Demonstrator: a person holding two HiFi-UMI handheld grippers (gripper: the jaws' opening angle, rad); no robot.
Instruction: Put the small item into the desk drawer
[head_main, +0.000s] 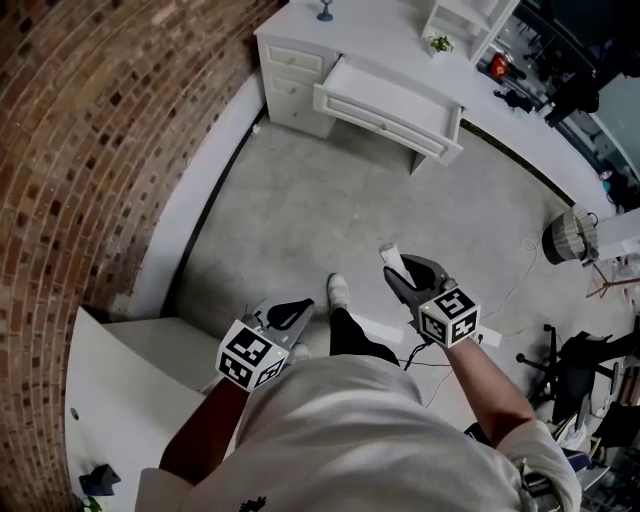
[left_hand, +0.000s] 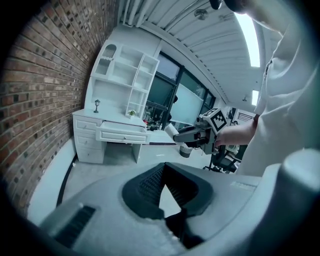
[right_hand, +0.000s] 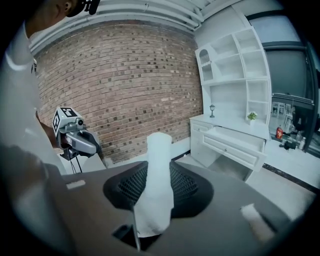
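So it's a room with a grey concrete floor (head_main: 300, 220), and a brick wall (head_main: 90, 150) curves down the left side of the head view. At the top middle there's a white counter (head_main: 290, 50) with its drawer (head_main: 390, 105) pulled out, and a white shelf unit (head_main: 465, 20) stands on top of it.

The small white item (head_main: 392, 255), kind of a soft tube, isn't in the drawer. It's pinched in the right gripper (head_main: 400, 270) at centre right of the frame and sticks up past the jaw tips. It's well apart from the drawer, with floor stretching between them. The left gripper (head_main: 292, 312) at lower centre has its jaw tips pressed together and is empty.

Other stuff: a tiny plant (head_main: 440, 43) and a little lamp (head_main: 325, 12) sit on the counter, a round bin (head_main: 570, 235) is at the right edge, an office chair (head_main: 585, 370) is at lower right, and the person's shoe (head_main: 339, 291) shows between the grippers.
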